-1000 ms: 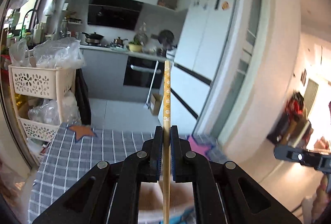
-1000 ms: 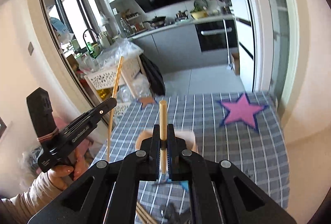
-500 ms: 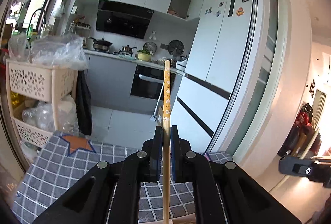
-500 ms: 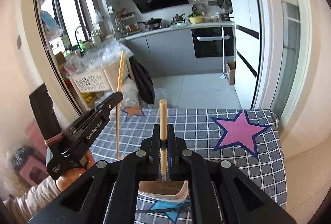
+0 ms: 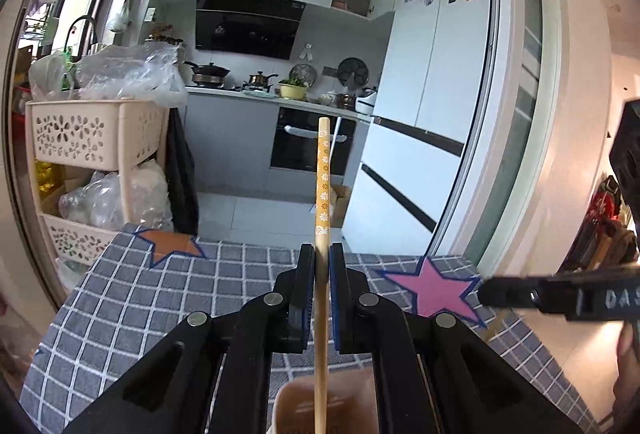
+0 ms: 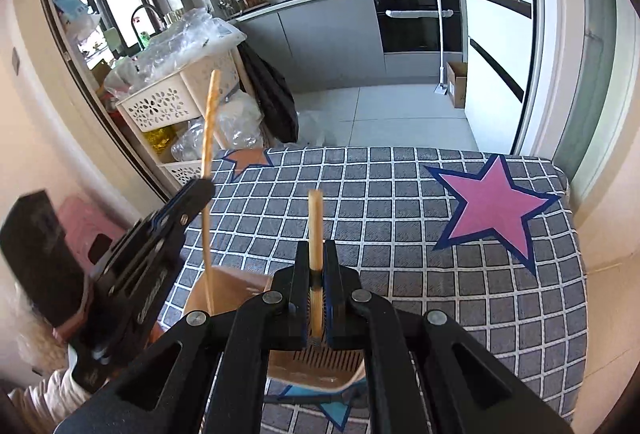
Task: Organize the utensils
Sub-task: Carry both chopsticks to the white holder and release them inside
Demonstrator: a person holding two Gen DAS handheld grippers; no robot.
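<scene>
While I hold both grippers above the table, my left gripper [image 5: 319, 258] is clamped on a patterned chopstick [image 5: 322, 189], its jaws pressed against the shaft on both sides. That chopstick stands upright, its flower-printed upper end rising above the jaws and its plain lower end reaching down to the beige utensil holder [image 5: 344, 406] directly beneath; whether the tip touches the holder's inside I cannot tell. My right gripper [image 6: 316, 266] is closed on a plain chopstick [image 6: 315, 234], also upright, with a short length projecting above the jaws. Below it sits the same holder [image 6: 320, 366], slotted at its base, resting on the table. In the right wrist view, my left gripper [image 6: 200, 189] appears to the left, the chopstick it holds [image 6: 208, 161] running down into the holder's near-left corner.

Beyond the holder, the grey checked tablecloth [image 6: 380, 201] carries a pink star [image 6: 492, 205] on the right and an orange star [image 6: 248, 159] at the far-left corner. Past the table edge, a cream basket rack [image 5: 92, 137] loaded with plastic bags stands left. Farther back are the oven [image 5: 308, 149], the counter with pots, and the white refrigerator [image 5: 432, 93] on the right.
</scene>
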